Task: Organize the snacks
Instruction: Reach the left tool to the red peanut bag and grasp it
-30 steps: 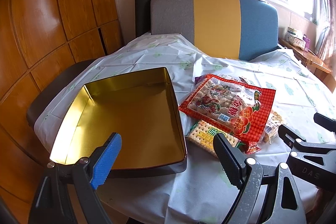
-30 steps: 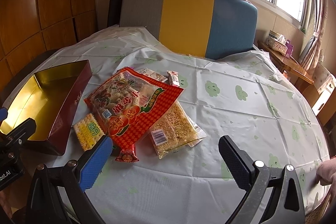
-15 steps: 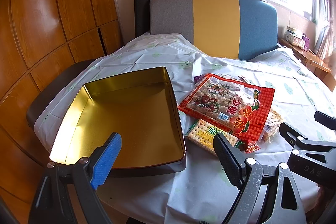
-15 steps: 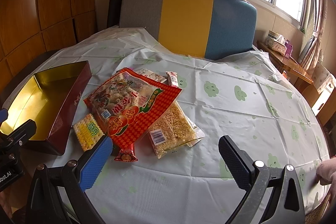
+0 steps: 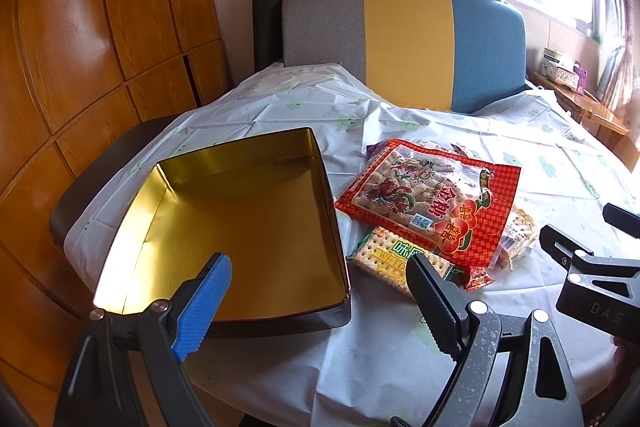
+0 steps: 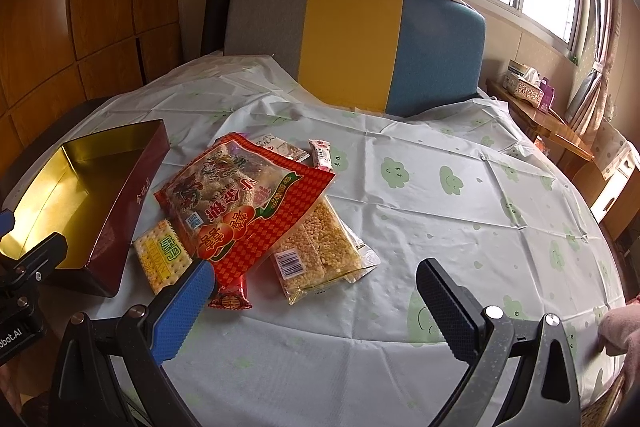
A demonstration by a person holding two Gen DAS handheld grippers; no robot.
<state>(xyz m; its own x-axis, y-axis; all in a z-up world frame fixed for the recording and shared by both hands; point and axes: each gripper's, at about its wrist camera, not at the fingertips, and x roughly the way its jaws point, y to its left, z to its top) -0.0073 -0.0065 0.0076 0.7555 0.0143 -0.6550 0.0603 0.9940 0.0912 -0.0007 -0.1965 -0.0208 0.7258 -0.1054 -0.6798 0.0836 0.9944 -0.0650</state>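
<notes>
We see the gold-lined tin point(image 5: 240, 219) at the table's left, its long axis running away from us. Our left gripper point(image 5: 320, 291) hangs over its near wall, fingers spread wide, holding nothing. Beside it the red snack bag point(image 6: 244, 203) lies diagonally, its sealed end nearest us, hiding most of the cracker packet point(image 6: 162, 257) and rice-cake pack point(image 6: 320, 247). Our right gripper point(image 6: 312, 303) gapes empty.

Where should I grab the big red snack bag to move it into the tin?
Probably by the near sealed end of the big red snack bag, the narrow corner toward the right gripper. It lies flat on top of the cracker pack and rice-cake pack, so that raised edge lets the open fingers slide in low from the near side. The tin sits open to the left.
</notes>
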